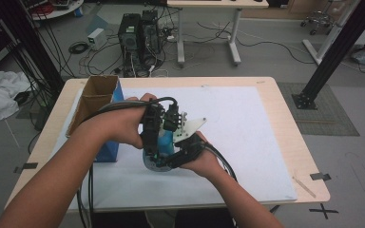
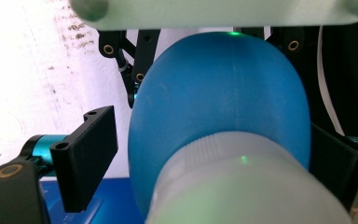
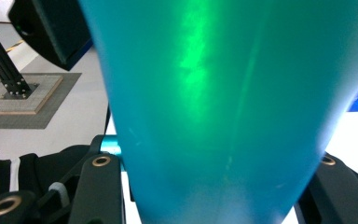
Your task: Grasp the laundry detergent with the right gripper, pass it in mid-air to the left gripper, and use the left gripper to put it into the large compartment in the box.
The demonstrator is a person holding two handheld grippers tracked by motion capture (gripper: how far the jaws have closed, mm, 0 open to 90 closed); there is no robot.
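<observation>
Thing: I see blue bottle (image 2: 219, 107) held above surface (image 1: 247, 142), centre | right claw (image 3: 214, 196) clamped on body | left claw (image 2: 205, 154) loose around white cap (image 2: 242, 186) | handling: smooth, slippery plastic, probably light; I'd grip ribbed cap.

My hands meet over the middle of the pale wooden surface (image 1: 285, 142), above the white rectangular mat (image 1: 247, 137) that covers most of it. The blue plastic bottle with the white ribbed cap (image 1: 165, 142) sits between my two grippers: my right gripper (image 1: 183, 154) grips it from the near right, my left gripper (image 1: 154, 130) stands at its cap from the far left. The open brown cardboard box with blue sides (image 1: 97, 102) stands on the surface just left of my left hand. Beyond the far edge, two dark computer towers (image 1: 140, 33) stand on the floor.
</observation>
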